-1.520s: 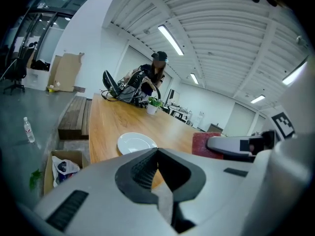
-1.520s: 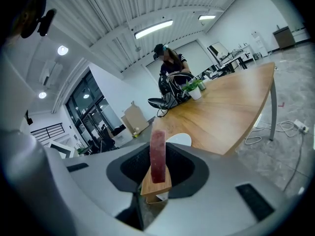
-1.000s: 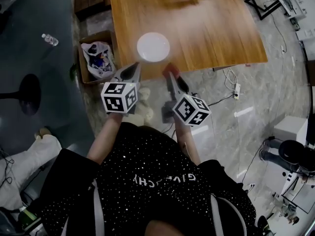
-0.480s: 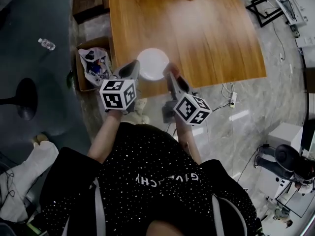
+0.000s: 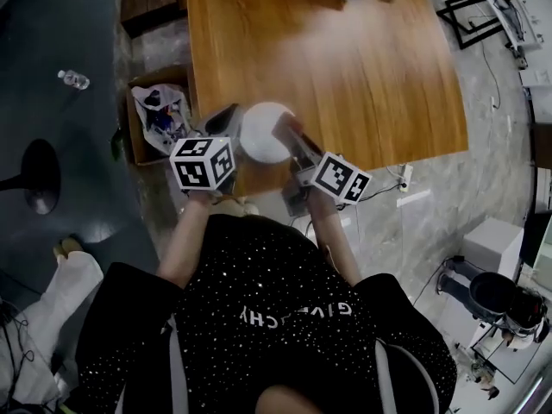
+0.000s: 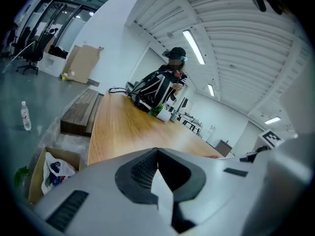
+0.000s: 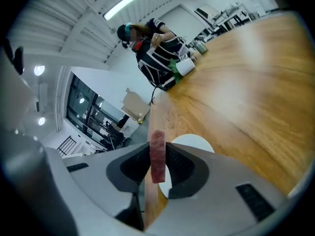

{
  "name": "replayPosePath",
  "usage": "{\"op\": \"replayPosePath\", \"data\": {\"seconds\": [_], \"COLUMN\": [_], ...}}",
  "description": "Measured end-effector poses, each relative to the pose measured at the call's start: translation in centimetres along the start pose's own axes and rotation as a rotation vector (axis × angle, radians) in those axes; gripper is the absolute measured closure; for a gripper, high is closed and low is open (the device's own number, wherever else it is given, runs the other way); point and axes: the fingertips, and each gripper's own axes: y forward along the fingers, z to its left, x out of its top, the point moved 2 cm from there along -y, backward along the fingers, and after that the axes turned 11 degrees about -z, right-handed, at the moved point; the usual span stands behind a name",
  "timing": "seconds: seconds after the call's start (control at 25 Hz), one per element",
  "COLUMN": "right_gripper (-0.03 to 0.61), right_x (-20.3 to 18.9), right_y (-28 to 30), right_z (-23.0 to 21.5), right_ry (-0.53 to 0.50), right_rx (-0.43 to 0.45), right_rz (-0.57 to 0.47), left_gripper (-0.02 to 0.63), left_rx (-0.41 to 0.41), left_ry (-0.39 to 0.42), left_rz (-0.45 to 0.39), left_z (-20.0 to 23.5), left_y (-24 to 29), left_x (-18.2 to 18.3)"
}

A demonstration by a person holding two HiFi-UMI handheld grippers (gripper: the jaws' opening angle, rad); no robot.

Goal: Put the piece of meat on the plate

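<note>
Wooden table [image 5: 345, 67] bears plate [image 5: 261, 133]; right tongs [image 5: 289, 128] clamp meat [image 7: 157, 156]; left tongs [image 6: 157, 151] seemingly together.

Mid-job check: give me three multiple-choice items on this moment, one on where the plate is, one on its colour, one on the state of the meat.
1. Where does the plate stand?
A. in the cardboard box beside the table
B. on the wooden table, close to its near edge
C. at the table's far end

2. What colour is the plate?
A. black
B. red
C. white

3. What is the state of the piece of meat?
A. clamped between the jaws of the right hand-held gripper
B. lying flat on the plate
C. resting on the bare table

Answers:
1 B: the head view shows it just inside the table's near edge.
2 C: it shows white in the head view and the right gripper view.
3 A: the right gripper view shows both pads pressing on the reddish slab.
</note>
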Motion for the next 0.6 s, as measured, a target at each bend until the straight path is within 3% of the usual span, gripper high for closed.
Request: {"op": "replayPosePath", "data": {"seconds": [0.24, 0.6], "right_gripper": [0.485, 0.483], "right_x": [-3.2, -5.8], "right_y": [3.5, 5.3], "right_z": [-2.1, -3.4], "right_ry": [0.181, 0.294], "right_rx": [-0.013, -0.081], "right_rz": [0.119, 0.181], "left_gripper": [0.603, 0.603], "left_rx": [0.016, 0.026], "left_ry": [-0.063, -0.099], "left_rz": [0.005, -0.012], "left_z": [2.4, 3.6], "left_y": [0.0, -1.7], "left_x": [-1.1, -1.8]}}
